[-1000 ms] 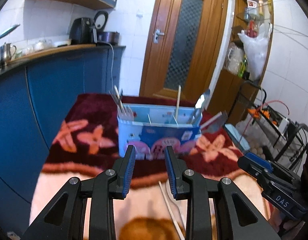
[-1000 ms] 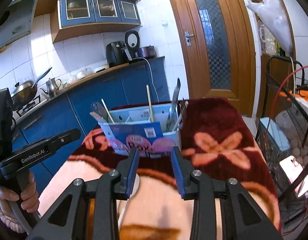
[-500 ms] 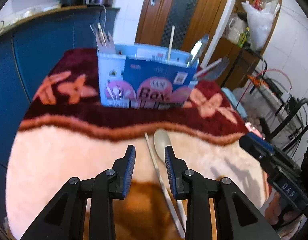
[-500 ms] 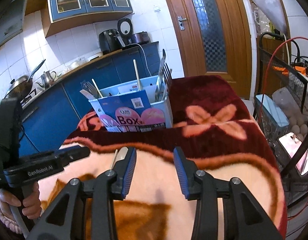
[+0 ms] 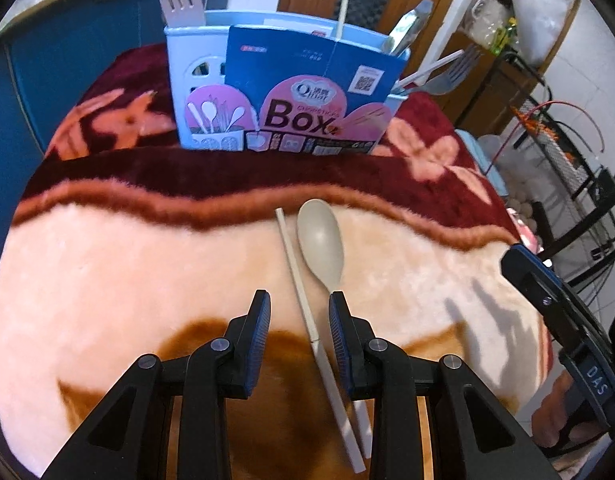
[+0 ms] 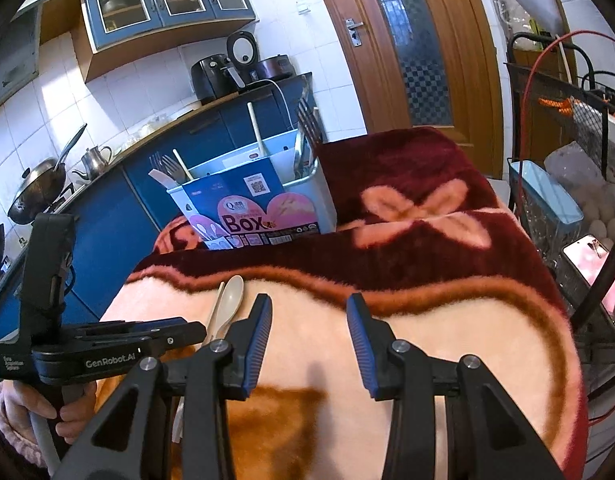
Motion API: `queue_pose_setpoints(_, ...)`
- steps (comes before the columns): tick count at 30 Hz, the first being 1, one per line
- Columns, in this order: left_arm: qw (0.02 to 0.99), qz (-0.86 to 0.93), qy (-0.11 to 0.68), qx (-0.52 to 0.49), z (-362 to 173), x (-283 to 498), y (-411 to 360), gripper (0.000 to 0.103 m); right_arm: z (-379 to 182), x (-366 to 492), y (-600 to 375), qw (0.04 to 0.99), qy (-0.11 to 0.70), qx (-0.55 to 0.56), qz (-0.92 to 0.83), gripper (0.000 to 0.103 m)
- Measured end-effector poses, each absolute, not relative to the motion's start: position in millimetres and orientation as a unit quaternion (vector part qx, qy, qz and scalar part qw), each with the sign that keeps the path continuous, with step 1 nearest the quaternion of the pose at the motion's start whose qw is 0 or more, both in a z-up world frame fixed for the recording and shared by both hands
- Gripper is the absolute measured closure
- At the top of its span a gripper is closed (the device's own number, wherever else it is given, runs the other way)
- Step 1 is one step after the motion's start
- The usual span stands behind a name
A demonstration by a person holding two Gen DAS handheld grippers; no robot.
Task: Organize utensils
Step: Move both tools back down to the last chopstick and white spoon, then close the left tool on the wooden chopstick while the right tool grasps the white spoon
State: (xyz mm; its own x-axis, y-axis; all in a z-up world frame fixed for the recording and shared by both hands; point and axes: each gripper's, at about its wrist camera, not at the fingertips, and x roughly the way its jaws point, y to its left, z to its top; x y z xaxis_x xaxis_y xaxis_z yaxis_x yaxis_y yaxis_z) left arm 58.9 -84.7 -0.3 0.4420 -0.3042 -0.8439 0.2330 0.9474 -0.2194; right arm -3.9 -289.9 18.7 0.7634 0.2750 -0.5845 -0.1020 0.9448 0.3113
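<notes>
Already the left gripper (image 5: 299, 316), jaws parted, straddled the chopstick (image 5: 307, 300), whose length ran toward the utensil box (image 5: 283, 92); the right gripper (image 6: 309, 332) hovered open.

A floral blanket (image 5: 107, 264) lies near a wooden door (image 6: 411, 44).

"Box" is printed in dark letters on the pink-and-blue cardboard sleeve of the pale blue plastic utensil holder (image 5: 283, 80), "GenRobot.AI" is read on the black left gripper (image 6: 111, 360), and "DAS" on the black right gripper (image 5: 595, 376)
</notes>
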Motion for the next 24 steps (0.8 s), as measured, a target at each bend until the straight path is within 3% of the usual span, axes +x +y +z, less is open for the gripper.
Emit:
queue_pose_setpoints(9,0.831,-0.149,0.535,-0.034,-9.1,71.4,-91.7,0.072,12.6,-4.0,-297.7,0.926,0.331,0.149,0.107,0.060)
queue_pose_setpoints(13,0.824,-0.148,0.544,-0.047,-9.1,80.8,-87.5,0.083,11.9,-4.9,-298.7,0.925,0.330,0.151,0.109,0.059)
queue_pose_setpoints(24,0.802,-0.175,0.566,-0.071,-11.9,96.7,-82.7,0.095,7.2,-2.1,-296.7,0.921,0.342,0.148,0.109,0.058)
